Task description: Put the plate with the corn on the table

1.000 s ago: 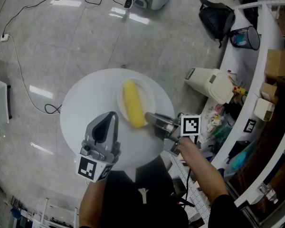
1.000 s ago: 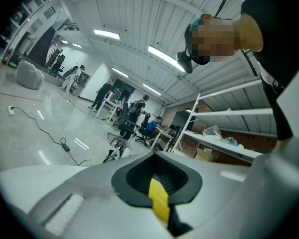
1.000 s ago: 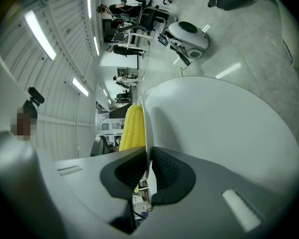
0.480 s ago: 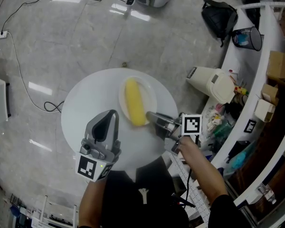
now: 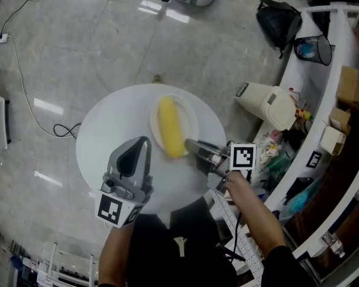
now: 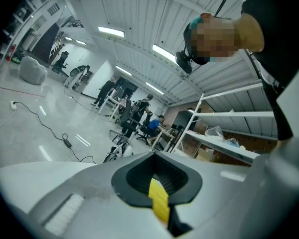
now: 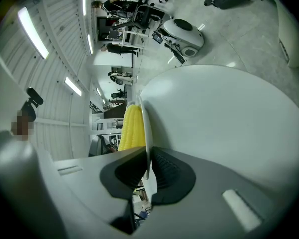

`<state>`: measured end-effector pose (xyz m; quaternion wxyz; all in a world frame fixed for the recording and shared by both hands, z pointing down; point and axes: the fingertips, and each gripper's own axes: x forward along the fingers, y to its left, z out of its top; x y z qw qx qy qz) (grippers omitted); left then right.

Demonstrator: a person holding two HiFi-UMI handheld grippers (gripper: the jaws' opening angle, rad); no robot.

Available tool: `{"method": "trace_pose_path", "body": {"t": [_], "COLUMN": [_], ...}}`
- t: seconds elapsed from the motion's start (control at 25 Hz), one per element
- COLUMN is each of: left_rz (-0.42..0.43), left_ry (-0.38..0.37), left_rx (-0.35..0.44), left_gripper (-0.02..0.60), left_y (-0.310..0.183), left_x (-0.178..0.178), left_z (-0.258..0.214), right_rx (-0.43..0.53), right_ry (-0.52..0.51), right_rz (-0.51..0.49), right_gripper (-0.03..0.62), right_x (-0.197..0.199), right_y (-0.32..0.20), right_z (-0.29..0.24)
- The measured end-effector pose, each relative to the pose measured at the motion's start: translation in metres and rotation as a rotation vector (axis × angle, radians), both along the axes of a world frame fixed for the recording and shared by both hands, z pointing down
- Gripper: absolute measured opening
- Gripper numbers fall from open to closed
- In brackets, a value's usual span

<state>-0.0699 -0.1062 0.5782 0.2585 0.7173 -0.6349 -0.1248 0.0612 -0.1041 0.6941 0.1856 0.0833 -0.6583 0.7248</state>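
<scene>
The placing step looks nearly done. The right gripper is clamped narrowly on the near rim of the plate, which carries the corn and seems to rest at the centre of the round white desk. Next, the jaws should part and back off toward the lower right without dragging the plate. The left gripper hovers closed and empty at lower left. Compared with the earlier frames, nothing has noticeably moved.

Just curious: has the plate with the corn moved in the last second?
No. The plate holds the same spot near the white table's right edge, its rim clamped in the right tongs.
</scene>
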Motion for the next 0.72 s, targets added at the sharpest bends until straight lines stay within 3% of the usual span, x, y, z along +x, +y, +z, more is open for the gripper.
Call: {"method": "trace_pose_path", "body": {"t": [0.44,0.72], "left_rz": [0.016,0.024], "left_ry": [0.005,0.013], "left_rx": [-0.005,-0.004], "left_gripper": [0.005,0.005], "left_y": [0.003,0.007], "left_x": [0.008,0.011], "left_z": [0.004,0.004], "right_rx": [-0.009,0.109], "right_ry": [0.029,0.100], "right_rz": [0.063,0.009], "right_gripper": [0.054,0.048], "right_x": [0.004,0.003], "right_y": [-0.008,-0.011], "right_z": [0.004,0.004]}}
